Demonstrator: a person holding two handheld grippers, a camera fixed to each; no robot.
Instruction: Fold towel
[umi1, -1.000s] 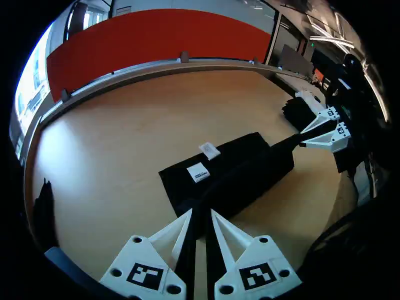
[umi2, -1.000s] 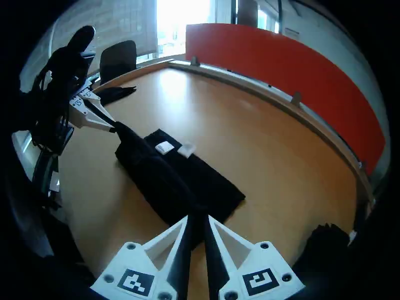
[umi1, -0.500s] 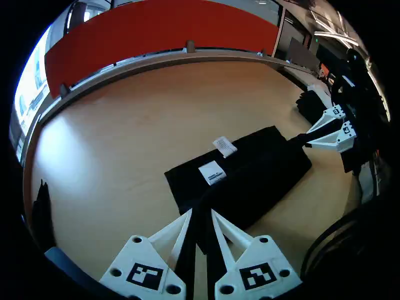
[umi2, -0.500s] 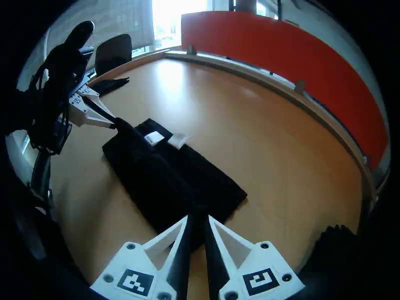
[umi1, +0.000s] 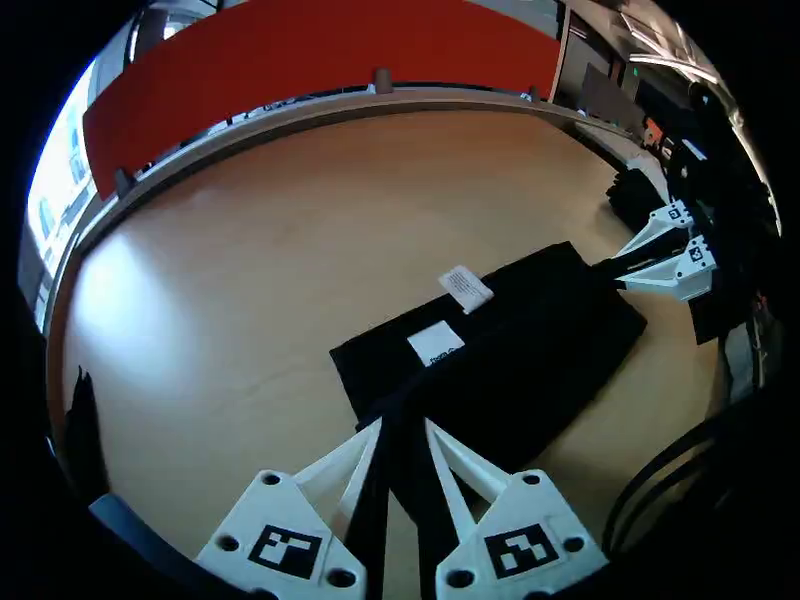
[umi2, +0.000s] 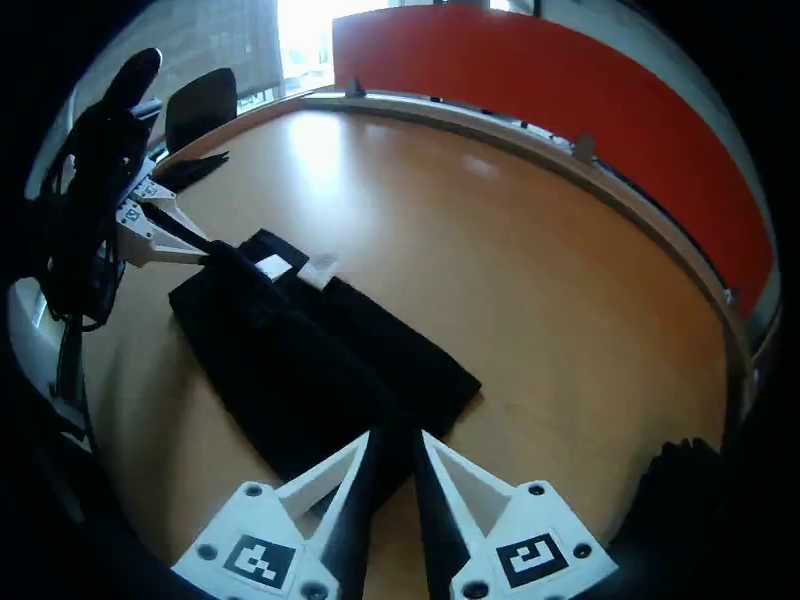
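Note:
A black towel (umi1: 520, 350) lies stretched across the wooden table (umi1: 250, 260), with two white labels on its upper layer. In the left gripper view my left gripper (umi1: 402, 450) is shut on the towel's near corner. Farther off to the right, my right gripper (umi1: 618, 272) pinches the opposite corner. In the right gripper view the same towel (umi2: 300, 350) runs from my right gripper (umi2: 396, 450), shut on its near corner, to my left gripper (umi2: 205, 252) at the far left, shut on the far corner. The held edge is lifted slightly above the layer beneath.
A red partition (umi1: 300, 60) runs along the table's far edge. A dark cloth pile (umi1: 630, 195) lies at the right in the left gripper view. Another dark bundle (umi2: 690, 480) sits at the lower right in the right gripper view. A black chair (umi2: 200, 100) stands behind the table.
Both grippers have carried the held towel edge sideways over the lower layer, and the top layer now spreads wider across the table. Both stay shut.

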